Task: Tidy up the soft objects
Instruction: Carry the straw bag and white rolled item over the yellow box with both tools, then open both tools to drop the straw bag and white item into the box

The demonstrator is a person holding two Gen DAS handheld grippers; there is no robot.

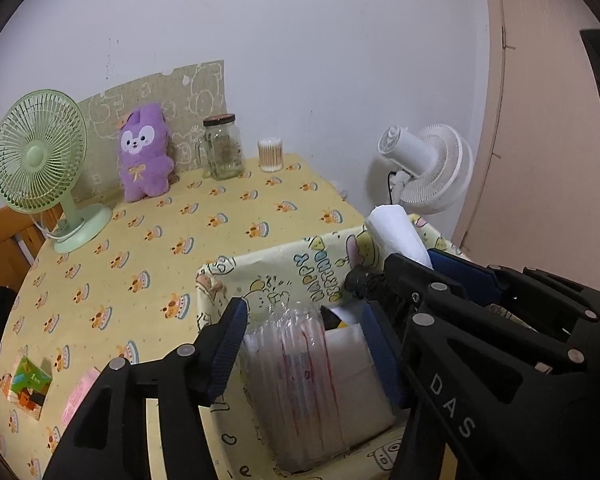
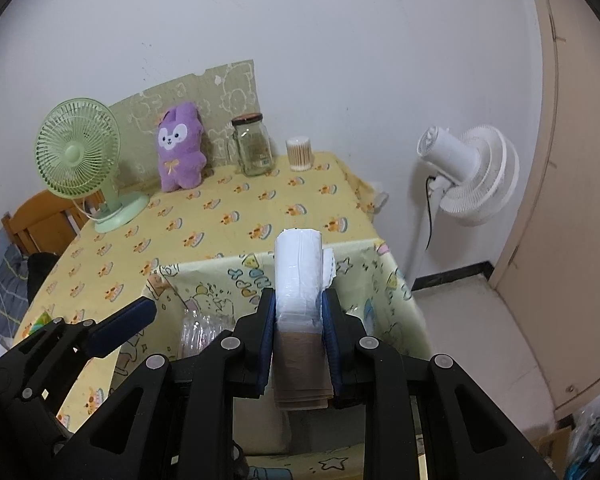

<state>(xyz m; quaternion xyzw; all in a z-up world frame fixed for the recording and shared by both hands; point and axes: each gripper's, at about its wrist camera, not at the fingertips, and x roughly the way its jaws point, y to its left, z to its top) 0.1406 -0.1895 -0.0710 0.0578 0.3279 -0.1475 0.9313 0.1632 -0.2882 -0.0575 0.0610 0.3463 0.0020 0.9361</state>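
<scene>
A yellow cartoon-print box [image 1: 284, 264] stands on the table's near right part. In it lies a clear-wrapped pack of white tissues [image 1: 300, 380], between the spread fingers of my left gripper [image 1: 304, 312], which is open; the pads do not press on it. My right gripper [image 2: 298, 298] is shut on a tall white wrapped pack [image 2: 300, 268] and holds it upright above the box [image 2: 384, 280]. In the left wrist view, that pack [image 1: 396, 232] and the right gripper [image 1: 424, 266] show over the box's right side. A purple plush [image 1: 144, 156] leans against the back wall.
At the back of the table are a green desk fan [image 1: 40, 160], a glass jar [image 1: 222, 148] and a cup of cotton swabs [image 1: 271, 154]. A green packet [image 1: 30, 384] and a pink one [image 1: 80, 396] lie front left. A white fan [image 2: 468, 176] stands right of the table.
</scene>
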